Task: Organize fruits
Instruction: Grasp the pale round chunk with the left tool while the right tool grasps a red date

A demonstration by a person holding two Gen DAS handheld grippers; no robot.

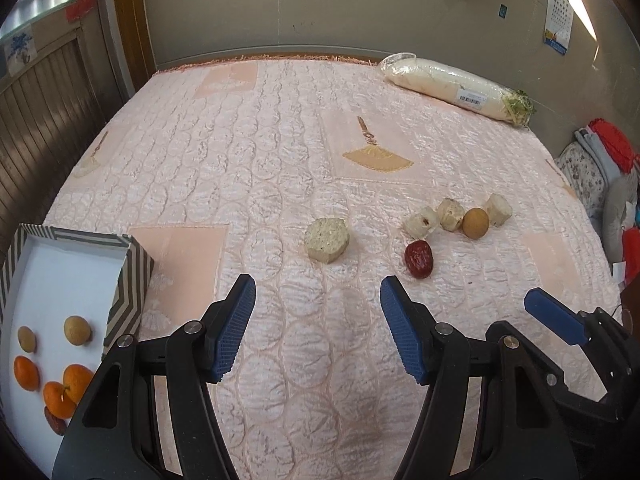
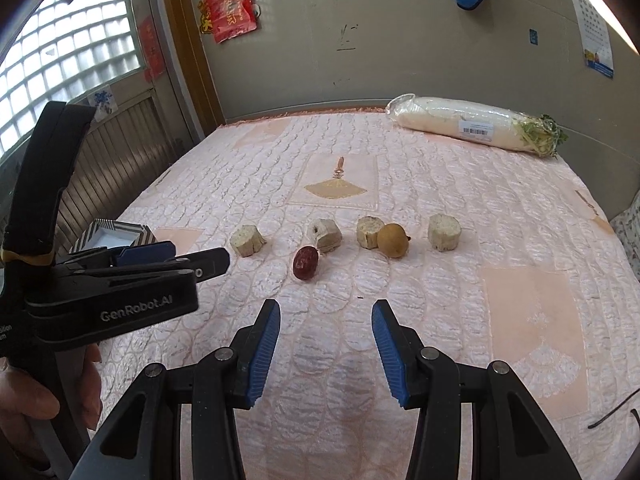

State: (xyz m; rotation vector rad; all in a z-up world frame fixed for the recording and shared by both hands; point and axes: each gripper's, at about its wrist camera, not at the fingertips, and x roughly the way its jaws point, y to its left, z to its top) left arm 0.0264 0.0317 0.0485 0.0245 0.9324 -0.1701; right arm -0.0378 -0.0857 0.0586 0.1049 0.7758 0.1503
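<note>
On the pink quilted bed lie a red date (image 1: 419,258) (image 2: 305,263), a brown longan (image 1: 475,222) (image 2: 393,240) and several pale cut chunks, one (image 1: 327,239) (image 2: 247,240) apart to the left. A striped box (image 1: 132,276) with a white floor at the left holds small oranges (image 1: 60,390), two longans (image 1: 77,330) and a date. My left gripper (image 1: 318,320) is open and empty, short of the lone chunk. My right gripper (image 2: 326,344) is open and empty, short of the date; it also shows in the left wrist view (image 1: 556,318).
A wrapped white radish (image 1: 456,87) (image 2: 476,123) lies at the bed's far right corner. A wooden wall and door frame stand at the left, folded clothes (image 1: 600,160) at the right. The left gripper's body (image 2: 112,292) fills the left of the right wrist view.
</note>
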